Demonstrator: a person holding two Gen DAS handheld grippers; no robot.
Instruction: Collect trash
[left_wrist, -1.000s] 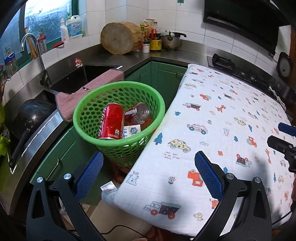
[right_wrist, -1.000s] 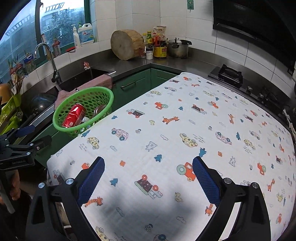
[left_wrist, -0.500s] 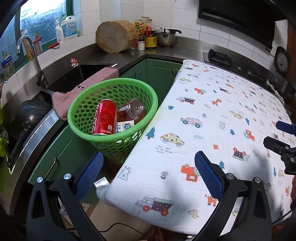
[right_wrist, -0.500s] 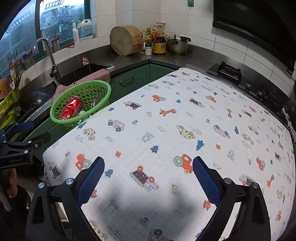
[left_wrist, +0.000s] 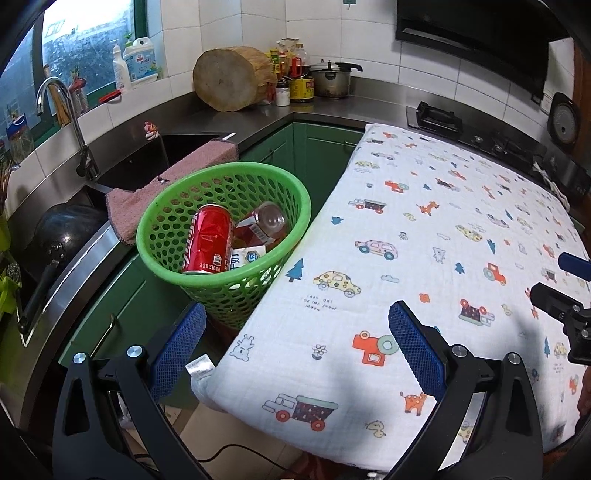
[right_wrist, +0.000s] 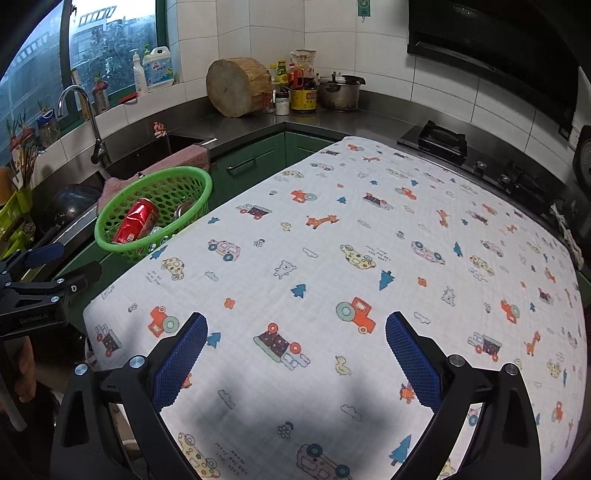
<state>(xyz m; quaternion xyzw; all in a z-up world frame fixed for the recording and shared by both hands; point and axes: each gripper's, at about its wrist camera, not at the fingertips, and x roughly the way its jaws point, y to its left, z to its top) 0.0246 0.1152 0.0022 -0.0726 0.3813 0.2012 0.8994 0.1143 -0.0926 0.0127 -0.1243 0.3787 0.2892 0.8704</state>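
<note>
A green mesh basket (left_wrist: 173, 206) (right_wrist: 122, 242) stands beside the table's left edge. Inside it lie a crushed red can (left_wrist: 207, 240) (right_wrist: 136, 221), a clear bottle (left_wrist: 271, 219), a red pack and a white carton (left_wrist: 247, 258). My left gripper (left_wrist: 295, 345) hovers open and empty over the table's near left corner, below the basket. Open and empty too, my right gripper (right_wrist: 295, 350) hangs over the patterned cloth (right_wrist: 332, 258) with no trash lying on it. Each gripper shows at the edge of the other's view: the right gripper (left_wrist: 569, 291), the left gripper (right_wrist: 40, 273).
A steel counter wraps the corner with a sink (left_wrist: 147, 158), tap (left_wrist: 66, 122), pink towel (left_wrist: 173, 177), black wok (left_wrist: 55, 236), log chopping block (left_wrist: 232, 81), bottles and a pot (left_wrist: 332, 83). A gas hob (left_wrist: 480, 133) lies behind the table. A cable trails on the floor.
Both grippers have drawn back and risen a little, so basket and table look farther off. The basket's contents have not moved. Both stay open.
</note>
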